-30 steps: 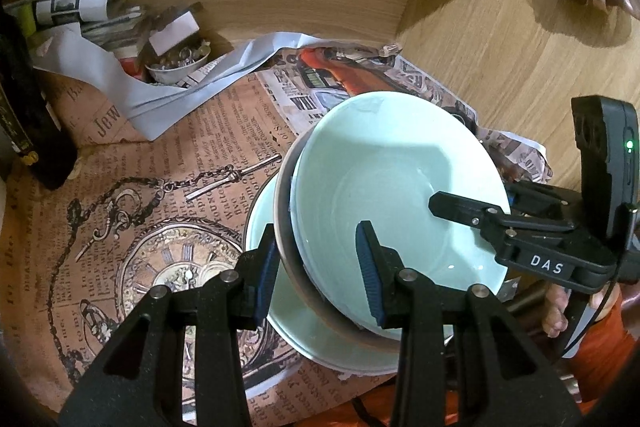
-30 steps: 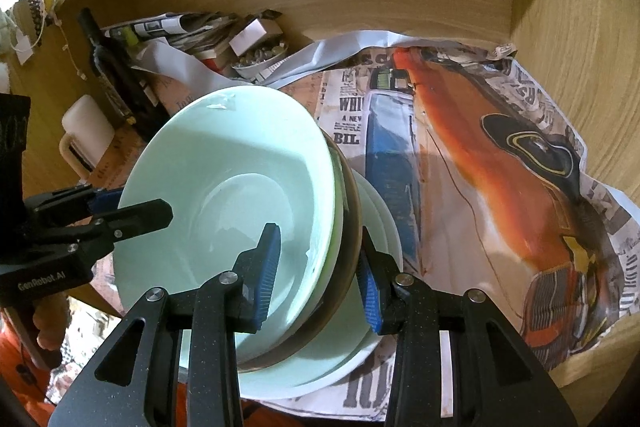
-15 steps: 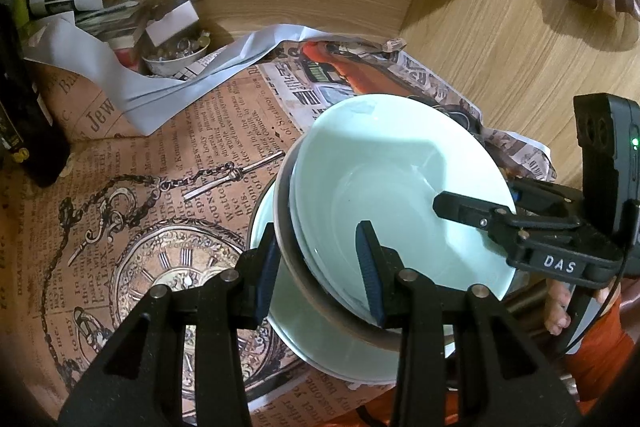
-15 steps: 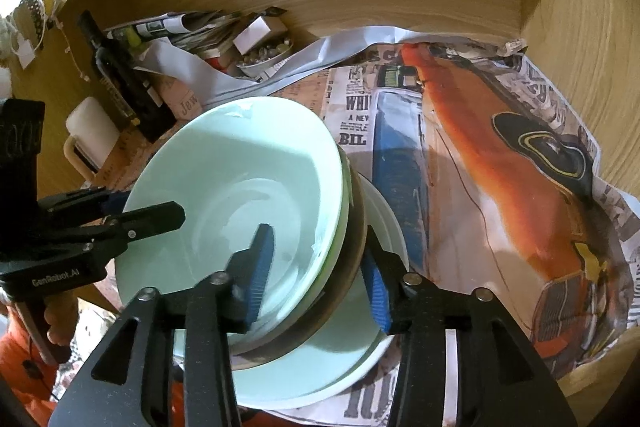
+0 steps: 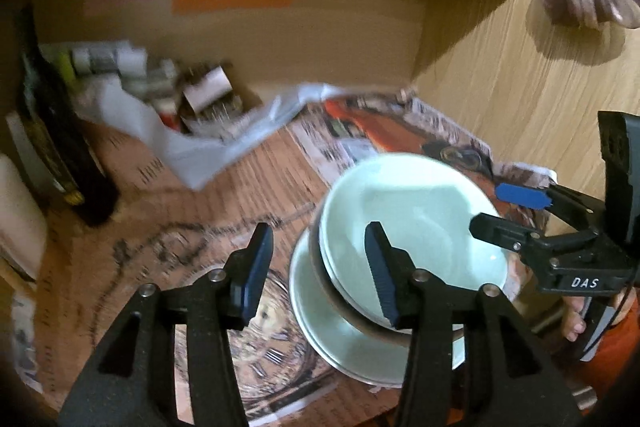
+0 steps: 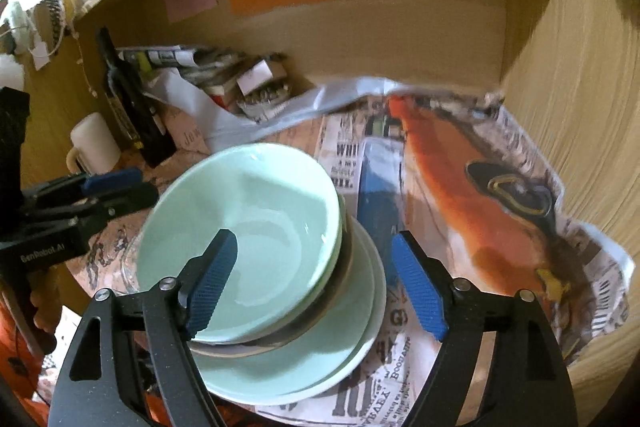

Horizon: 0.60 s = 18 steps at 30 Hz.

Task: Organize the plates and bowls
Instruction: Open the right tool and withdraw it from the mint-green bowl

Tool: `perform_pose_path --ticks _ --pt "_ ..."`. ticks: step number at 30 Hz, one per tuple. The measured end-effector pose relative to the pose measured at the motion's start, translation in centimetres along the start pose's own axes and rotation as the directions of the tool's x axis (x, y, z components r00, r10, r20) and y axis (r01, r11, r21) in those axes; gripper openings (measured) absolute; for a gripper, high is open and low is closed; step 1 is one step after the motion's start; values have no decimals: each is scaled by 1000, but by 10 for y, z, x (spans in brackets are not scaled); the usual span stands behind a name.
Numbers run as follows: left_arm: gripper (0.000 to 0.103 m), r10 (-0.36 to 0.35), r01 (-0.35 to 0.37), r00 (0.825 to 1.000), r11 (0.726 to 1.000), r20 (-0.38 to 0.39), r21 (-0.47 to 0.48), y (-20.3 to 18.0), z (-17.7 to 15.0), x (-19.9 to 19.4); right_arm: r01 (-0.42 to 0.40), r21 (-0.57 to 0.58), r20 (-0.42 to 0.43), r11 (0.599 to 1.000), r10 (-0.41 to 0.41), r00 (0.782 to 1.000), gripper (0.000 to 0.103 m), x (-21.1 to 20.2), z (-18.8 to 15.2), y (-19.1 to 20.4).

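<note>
Both grippers' jaws have just been opening: the right gripper [image 6: 316,287] and left gripper [image 5: 320,271] loosely straddle opposite rims of the bowl stack [image 6: 244,227], gripping nothing, near the shelf's front edge.

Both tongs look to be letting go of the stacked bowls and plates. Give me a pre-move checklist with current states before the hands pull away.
1. Right tongs clear of the bowl stack: ok, jaws have just been opening, wide, rim between them untouched.
2. Left tongs clear: ok, just been opening, pads off the rim.
3. Stack resting on plates: ok.
4. Stack level: not ok, bowls sit tilted.
5. Plates fully on newspaper: cannot tell, near edge hidden.
</note>
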<state>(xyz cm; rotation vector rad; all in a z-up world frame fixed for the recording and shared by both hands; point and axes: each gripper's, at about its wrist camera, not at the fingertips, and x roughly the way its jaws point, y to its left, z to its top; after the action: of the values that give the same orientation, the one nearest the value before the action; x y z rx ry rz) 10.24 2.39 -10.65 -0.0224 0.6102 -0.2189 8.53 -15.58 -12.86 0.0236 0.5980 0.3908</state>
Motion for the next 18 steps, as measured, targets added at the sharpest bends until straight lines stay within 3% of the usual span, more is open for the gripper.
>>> perform_pose_path --ticks 7,14,18 --pt "61 59 -65 979 998 193 22 -9 9 -48 13 -44 140 999 -7 990 81 -35 8 16" --pt "81 102 -108 936 994 338 1 -17 5 -84 -20 -32 252 999 27 967 86 -69 11 22" --pt "87 121 -135 914 991 388 8 -23 0 -98 -28 -34 300 999 37 953 89 -83 9 25"
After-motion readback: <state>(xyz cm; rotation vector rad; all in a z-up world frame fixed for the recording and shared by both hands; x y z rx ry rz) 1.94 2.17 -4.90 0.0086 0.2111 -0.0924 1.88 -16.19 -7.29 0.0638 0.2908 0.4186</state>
